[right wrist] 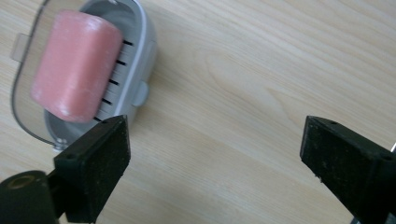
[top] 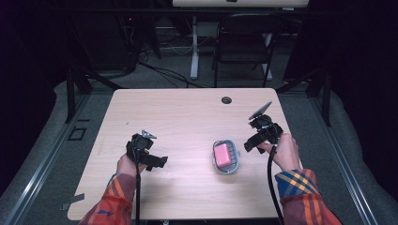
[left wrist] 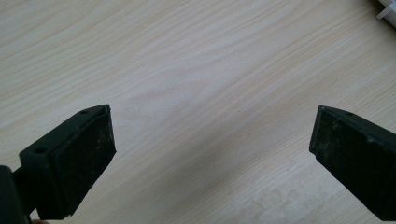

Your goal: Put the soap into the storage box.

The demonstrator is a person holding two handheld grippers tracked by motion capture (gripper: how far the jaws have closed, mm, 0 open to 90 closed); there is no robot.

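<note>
A pink bar of soap (top: pixel 222 154) lies in a grey slotted soap dish (top: pixel 233 159) on the wooden table, right of centre. In the right gripper view the soap (right wrist: pixel 74 65) and dish (right wrist: pixel 140 60) sit at the upper left, just beyond the left jaw. My right gripper (top: pixel 252 143) hovers beside the dish's right side, open with nothing between its jaws (right wrist: pixel 215 154). My left gripper (top: pixel 157 161) is at the left of the table, open over bare wood (left wrist: pixel 212 144). A corner of the dish (left wrist: pixel 387 9) peeks in at the top right of the left gripper view.
The light wooden table (top: pixel 187 112) has a round cable hole (top: pixel 226 100) near its far edge. Behind the table stand a black folding chair (top: pixel 244 42) and a white desk leg (top: pixel 194 47). Cables lie on the grey floor.
</note>
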